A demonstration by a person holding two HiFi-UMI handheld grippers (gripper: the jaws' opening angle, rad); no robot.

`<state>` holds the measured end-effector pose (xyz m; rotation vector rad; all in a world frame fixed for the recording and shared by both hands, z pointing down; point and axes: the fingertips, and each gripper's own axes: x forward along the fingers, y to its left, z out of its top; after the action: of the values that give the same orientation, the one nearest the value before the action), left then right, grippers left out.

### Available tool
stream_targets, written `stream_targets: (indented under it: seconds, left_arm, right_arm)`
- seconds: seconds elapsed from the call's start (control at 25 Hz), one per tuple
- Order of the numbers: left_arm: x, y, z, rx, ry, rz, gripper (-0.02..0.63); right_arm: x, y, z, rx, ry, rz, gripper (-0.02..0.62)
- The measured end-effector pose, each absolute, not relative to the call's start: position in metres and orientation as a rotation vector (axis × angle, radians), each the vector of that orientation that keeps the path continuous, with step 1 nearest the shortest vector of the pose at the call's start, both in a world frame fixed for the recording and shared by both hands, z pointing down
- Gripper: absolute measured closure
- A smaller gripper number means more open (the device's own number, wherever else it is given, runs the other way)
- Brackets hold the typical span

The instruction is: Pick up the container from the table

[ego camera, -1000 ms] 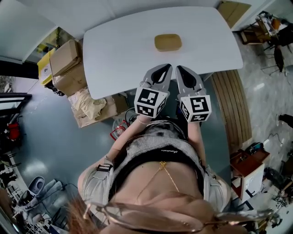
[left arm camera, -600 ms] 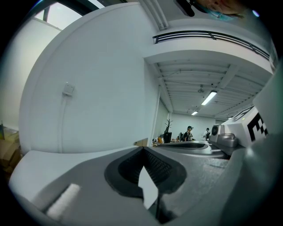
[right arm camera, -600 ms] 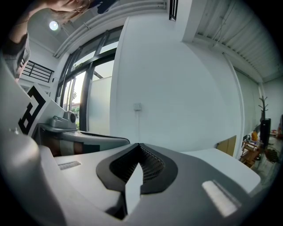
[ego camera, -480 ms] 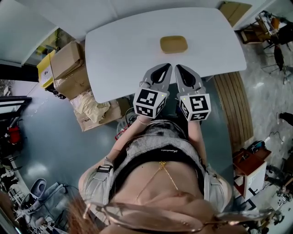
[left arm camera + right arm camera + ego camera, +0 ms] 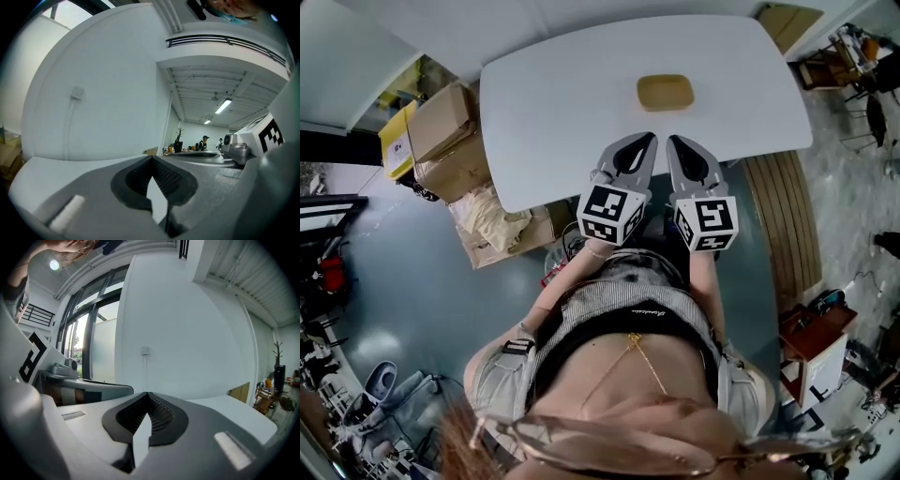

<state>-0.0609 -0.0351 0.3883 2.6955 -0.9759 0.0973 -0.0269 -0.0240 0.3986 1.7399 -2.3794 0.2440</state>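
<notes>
Two grippers, both with jaws fully together and nothing between them. Left gripper (image 5: 645, 141): its own view shows the jaws meeting at the tip, ribbed inner faces closed against each other, with only a thin sliver of light lower down. Right gripper (image 5: 677, 142): same in its view, tips in contact, nothing clamped.

Both are held side by side, close but not touching, pointing across the table (image 5: 553, 103). The tips sit just over its near edge and the marker cubes hang back off the edge, near the person's torso. Neither gripper touches the tabletop as far as the head view shows.

Container (image 5: 665, 92): tan, flat, with rounded corners. It lies on the table right of centre, roughly midway between the near and far edges, beyond the gripper tips and apart from both. It is more in line with the right gripper than the left.

Cardboard boxes (image 5: 441, 136) are stacked on the floor off the table's left edge.
</notes>
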Motion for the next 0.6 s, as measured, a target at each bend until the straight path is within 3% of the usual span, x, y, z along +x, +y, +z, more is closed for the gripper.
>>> stream_targets:
  seconds: [0.6]
  left_arm:
    - [-0.003,-0.074,0.383,2.645,-1.109,0.142,0.604]
  right_arm:
    - [0.036,-0.066,0.39,1.631,-2.467,0.25,0.569]
